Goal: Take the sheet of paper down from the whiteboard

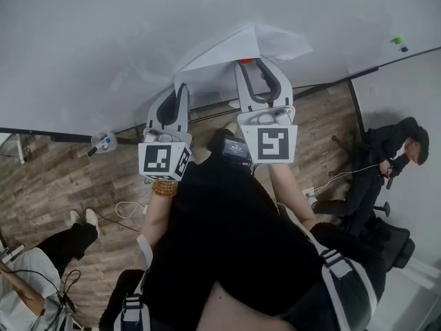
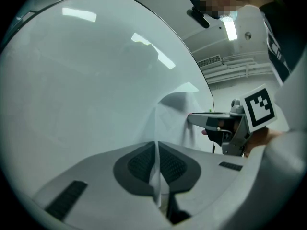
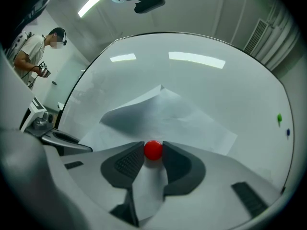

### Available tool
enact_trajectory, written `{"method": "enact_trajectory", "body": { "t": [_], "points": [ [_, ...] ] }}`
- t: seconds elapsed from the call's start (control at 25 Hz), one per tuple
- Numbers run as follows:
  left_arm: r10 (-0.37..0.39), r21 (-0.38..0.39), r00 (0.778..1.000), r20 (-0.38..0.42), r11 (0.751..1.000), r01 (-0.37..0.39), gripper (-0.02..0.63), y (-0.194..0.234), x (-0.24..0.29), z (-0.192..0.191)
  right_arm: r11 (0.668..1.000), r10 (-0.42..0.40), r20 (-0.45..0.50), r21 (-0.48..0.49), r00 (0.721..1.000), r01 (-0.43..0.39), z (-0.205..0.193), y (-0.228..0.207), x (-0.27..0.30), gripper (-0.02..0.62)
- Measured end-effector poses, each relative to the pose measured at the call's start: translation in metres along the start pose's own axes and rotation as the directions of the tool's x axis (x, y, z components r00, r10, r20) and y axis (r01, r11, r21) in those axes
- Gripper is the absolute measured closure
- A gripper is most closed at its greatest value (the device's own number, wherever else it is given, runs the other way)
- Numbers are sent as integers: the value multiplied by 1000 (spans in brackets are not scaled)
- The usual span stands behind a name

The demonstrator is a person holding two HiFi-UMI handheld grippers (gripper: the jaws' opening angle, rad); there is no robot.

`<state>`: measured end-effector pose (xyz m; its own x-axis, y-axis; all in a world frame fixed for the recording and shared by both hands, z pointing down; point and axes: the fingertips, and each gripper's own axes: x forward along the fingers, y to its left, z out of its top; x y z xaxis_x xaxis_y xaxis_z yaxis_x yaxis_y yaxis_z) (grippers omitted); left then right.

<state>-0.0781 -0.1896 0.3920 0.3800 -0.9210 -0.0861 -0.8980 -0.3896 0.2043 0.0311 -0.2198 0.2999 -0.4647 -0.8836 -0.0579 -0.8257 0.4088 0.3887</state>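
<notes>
Left gripper is pinching the creased white paper sheet; right gripper is clamping its round red magnet; removal is pending.

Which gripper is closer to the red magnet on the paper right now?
Right. The right gripper has the red magnet gripped between its jaws. The left gripper is off to the magnet's left, shut on the edge of the sheet of paper.

Black top and beaded bracelet are worn; white hand-held grippers bear marker cubes.
</notes>
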Motion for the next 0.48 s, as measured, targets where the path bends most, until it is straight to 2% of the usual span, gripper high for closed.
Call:
{"method": "enact_trajectory", "body": {
  "t": [0.12,0.48],
  "points": [
    [3,-3,1000,2,1000,-3,595,1,1,0,1000,6,-6,-24,1000,-6,-2,1,0,479],
    [10,0,1000,4,1000,-10,595,1,0,-1,1000,11,-1,-12,1000,-11,-1,1,0,479]
  ]
}}
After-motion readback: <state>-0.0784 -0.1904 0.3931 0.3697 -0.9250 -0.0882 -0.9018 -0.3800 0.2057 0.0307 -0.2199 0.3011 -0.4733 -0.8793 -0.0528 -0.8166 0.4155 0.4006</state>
